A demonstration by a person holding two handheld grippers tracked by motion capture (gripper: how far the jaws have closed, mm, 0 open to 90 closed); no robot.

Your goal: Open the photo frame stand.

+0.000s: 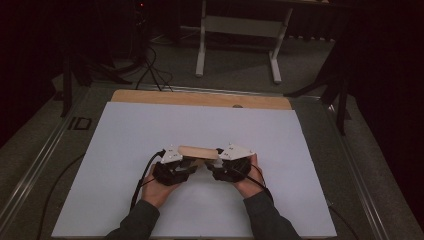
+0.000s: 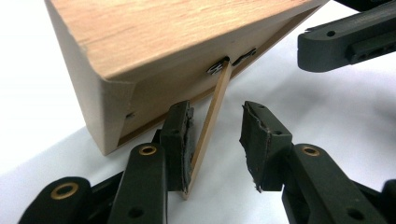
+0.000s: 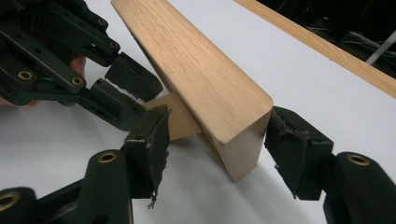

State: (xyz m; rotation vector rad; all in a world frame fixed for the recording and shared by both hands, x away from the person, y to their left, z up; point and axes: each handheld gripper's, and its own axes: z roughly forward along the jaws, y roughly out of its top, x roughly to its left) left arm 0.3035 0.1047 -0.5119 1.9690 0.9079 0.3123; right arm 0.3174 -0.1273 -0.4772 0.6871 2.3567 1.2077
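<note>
**Wooden box held on its edge, thin flap between the left fingers**

In the high view the box (image 1: 198,152) lies at the centre of the white tabletop (image 1: 125,150), with its long axis running left to right in the frame. The left gripper (image 1: 192,165) is at its left end and the right gripper (image 1: 212,167) at its right end, both coming from the lower side, so the box sits just above and between the two sets of fingers. Both hands are about equally near to it.

In the left gripper view the box (image 2: 163,51) is tilted and takes the upper left of the frame. A thin flap (image 2: 210,121) hangs from a small metal hinge (image 2: 231,63) and slants down to the lower centre. It stands between the left fingers (image 2: 180,140), touching the left pad, while the other pad is apart from it. The fingers are half wide and do not clamp it.

In the right gripper view the end of the box (image 3: 238,140) stands between the right fingers (image 3: 152,140). They are wide; the pad at the right seems to touch the wood, and the other has a clear gap. The box rests on its lower edge on the tabletop.

The high view gives the long axis, but not the flap. The gripper views show the flap and the gaps at the pads. I judge that the next move depends on the flap, which lies along the left pad.
</note>
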